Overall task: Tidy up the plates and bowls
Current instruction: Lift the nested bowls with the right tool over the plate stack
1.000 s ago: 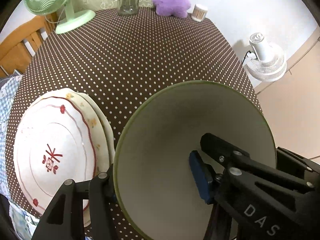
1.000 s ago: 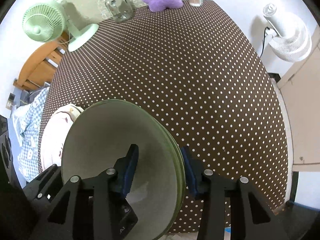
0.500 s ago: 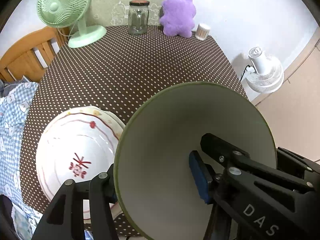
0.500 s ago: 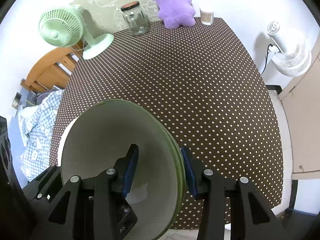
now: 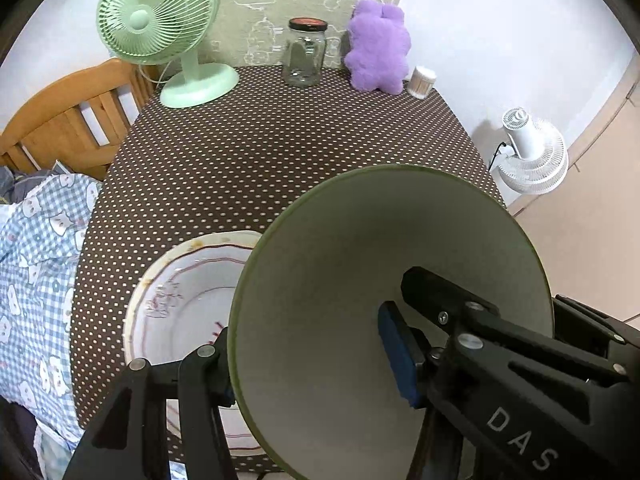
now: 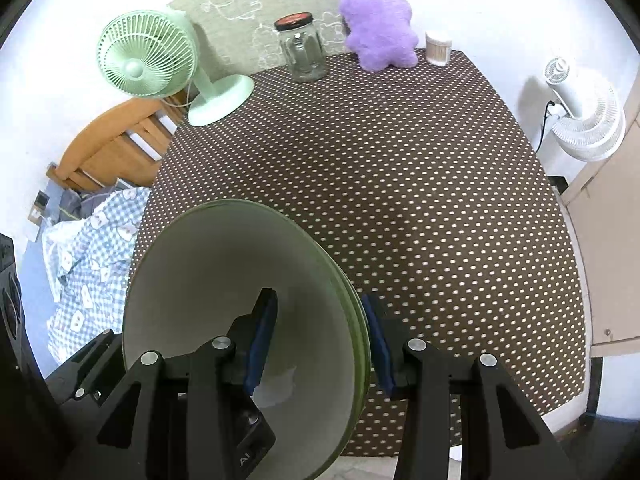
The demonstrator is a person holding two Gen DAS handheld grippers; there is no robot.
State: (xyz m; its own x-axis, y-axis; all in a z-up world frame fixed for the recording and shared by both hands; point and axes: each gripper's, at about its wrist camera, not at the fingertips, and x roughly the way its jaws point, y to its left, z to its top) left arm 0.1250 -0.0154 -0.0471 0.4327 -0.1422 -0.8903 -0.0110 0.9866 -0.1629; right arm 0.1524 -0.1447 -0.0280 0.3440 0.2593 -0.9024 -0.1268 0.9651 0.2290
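Note:
Both grippers hold the same large green-rimmed bowl [image 5: 340,280], cream inside, well above the table. My left gripper [image 5: 308,352] is shut on its left rim. My right gripper [image 6: 320,336] is shut on its right rim; the bowl [image 6: 224,280] fills the lower left of the right wrist view. A stack of white plates [image 5: 188,300] with red trim and a flower mark lies on the table's near left corner, partly hidden behind the bowl.
The table [image 6: 400,184] has a brown polka-dot cloth. At its far edge stand a green desk fan [image 5: 160,28], a glass jar [image 5: 305,52], a purple plush toy [image 5: 378,46] and a small cup of swabs [image 5: 422,81]. A wooden chair [image 5: 68,112] is left, a white floor fan [image 5: 532,156] right.
Both grippers have lifted the bowl up and back from the table. The view has widened, and the plate stack now sits lower and further behind the bowl.

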